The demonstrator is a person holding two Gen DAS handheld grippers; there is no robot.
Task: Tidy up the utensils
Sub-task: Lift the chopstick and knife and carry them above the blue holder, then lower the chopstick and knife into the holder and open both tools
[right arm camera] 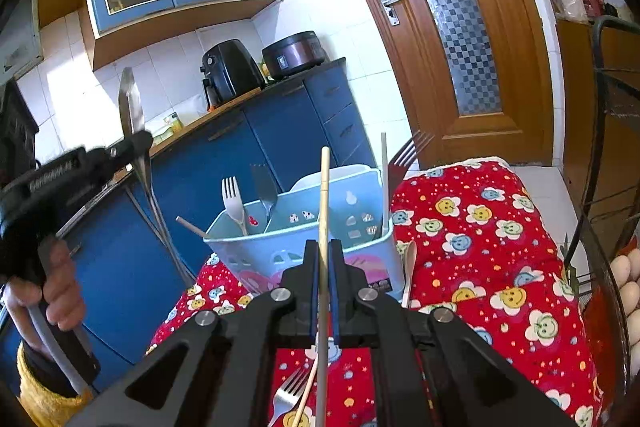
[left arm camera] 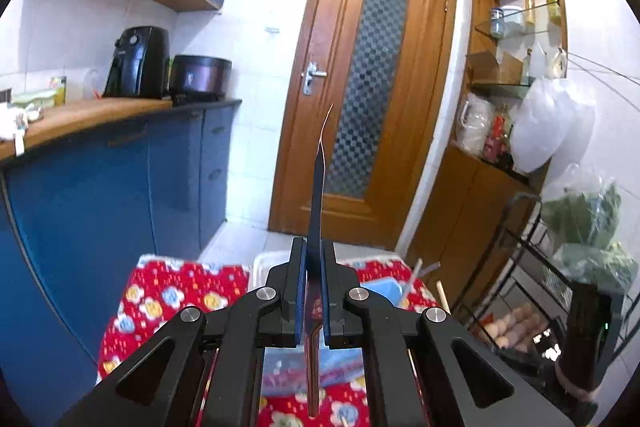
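The left gripper (left arm camera: 314,259) is clamped on a flat metal utensil (left arm camera: 318,187), seen edge-on in its own view, with the blade rising straight ahead of the fingertips and the handle running back below them. In the right wrist view that same gripper (right arm camera: 138,143) sits up and to the left, held by a hand (right arm camera: 60,291), with the utensil's broad metal end (right arm camera: 130,103) above the jaws and its thin stem slanting down beneath them. The right gripper (right arm camera: 324,259) is closed on a pale wooden chopstick (right arm camera: 325,195), which stands nearly upright between the pads, its tip above the fingertips and its lower part passing back under them. Just beyond the right fingertips stands the light blue utensil holder (right arm camera: 280,251) on the red flowered cloth (right arm camera: 480,235); it holds a white fork (right arm camera: 232,199) and a dark spatula (right arm camera: 264,191). Below the right jaws, a metal fork (right arm camera: 286,393) lies on the cloth.
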